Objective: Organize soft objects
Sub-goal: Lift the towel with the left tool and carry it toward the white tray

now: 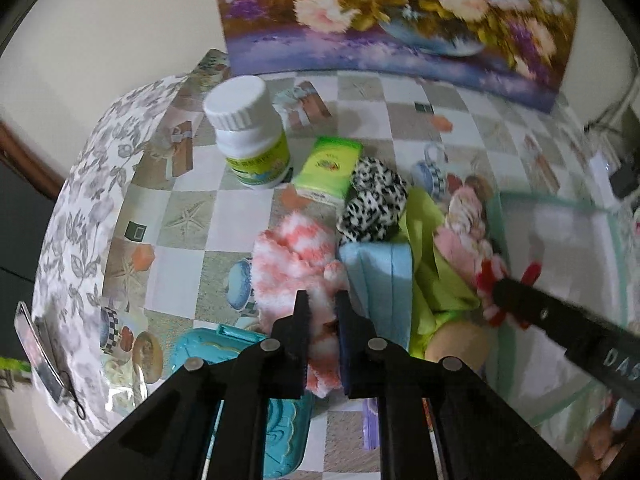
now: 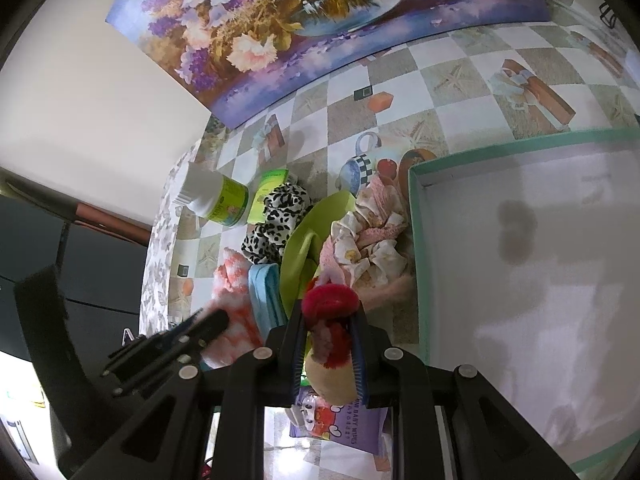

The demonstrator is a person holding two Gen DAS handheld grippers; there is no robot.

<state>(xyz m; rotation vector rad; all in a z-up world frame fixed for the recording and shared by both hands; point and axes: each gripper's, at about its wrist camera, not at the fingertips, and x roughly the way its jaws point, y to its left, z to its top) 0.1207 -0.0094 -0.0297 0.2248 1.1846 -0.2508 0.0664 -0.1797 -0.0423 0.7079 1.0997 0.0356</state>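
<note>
My left gripper [image 1: 323,300] is shut on a fluffy pink-and-white sock [image 1: 294,256] lying at the left of a pile of soft things. My right gripper [image 2: 328,312] is shut on a red-and-white plush toy [image 2: 330,300] with a tan body, held just left of the white box with the green rim [image 2: 416,216]. In the left wrist view the right gripper [image 1: 506,286] reaches in from the right with the red toy [image 1: 490,276]. The pile holds a leopard-print cloth [image 1: 374,204], a blue cloth [image 1: 378,276], a lime-green cloth [image 1: 436,276] and a pink floral cloth [image 2: 372,232].
A white pill bottle [image 1: 250,136] and a green carton [image 1: 330,168] stand behind the pile. A turquoise case [image 1: 280,432] lies under my left gripper. A purple baby-wipes pack [image 2: 344,428] lies under my right gripper. A flower painting [image 2: 280,20] leans on the wall. The table edge runs at the left.
</note>
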